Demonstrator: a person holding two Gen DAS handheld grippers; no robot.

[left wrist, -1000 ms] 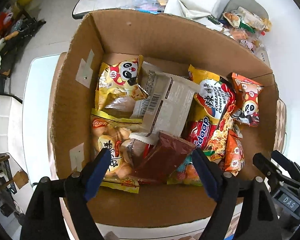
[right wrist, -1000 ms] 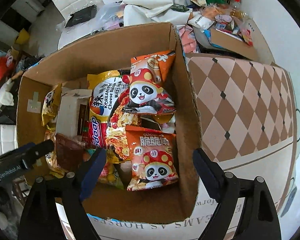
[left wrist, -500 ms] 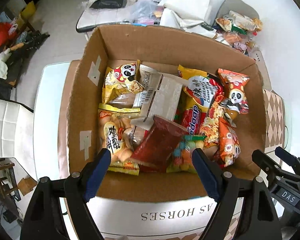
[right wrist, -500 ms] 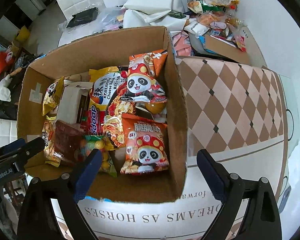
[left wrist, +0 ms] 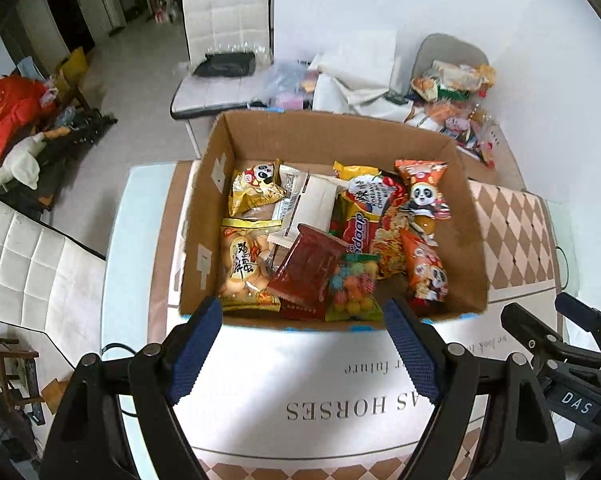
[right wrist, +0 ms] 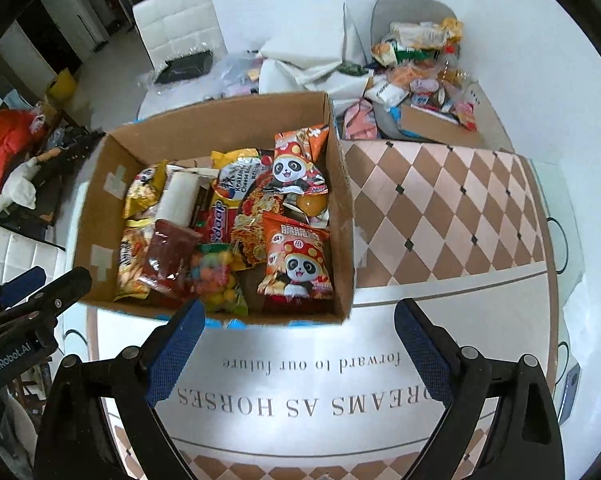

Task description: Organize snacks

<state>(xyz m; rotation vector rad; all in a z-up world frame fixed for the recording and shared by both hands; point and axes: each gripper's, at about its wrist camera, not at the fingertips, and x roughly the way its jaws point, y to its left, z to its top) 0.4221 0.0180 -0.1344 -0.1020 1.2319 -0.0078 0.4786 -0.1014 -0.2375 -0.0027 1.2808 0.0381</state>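
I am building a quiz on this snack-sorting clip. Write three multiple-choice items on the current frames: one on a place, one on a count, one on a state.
1. Where does the bag of coloured candy balls lie?
A. in the cardboard box, near its front wall
B. on the checked tablecloth
C. on the white chair

2. How many orange panda packets show in the box?
A. one
B. two
C. four

3. How do the jaws of the right gripper stand?
A. shut on a packet
B. open, holding nothing
C. shut, holding nothing

Answers: 1 A, it sits among the snacks by the near wall. 2 B, a far one and a near one. 3 B, the blue pads are wide apart over the tablecloth.
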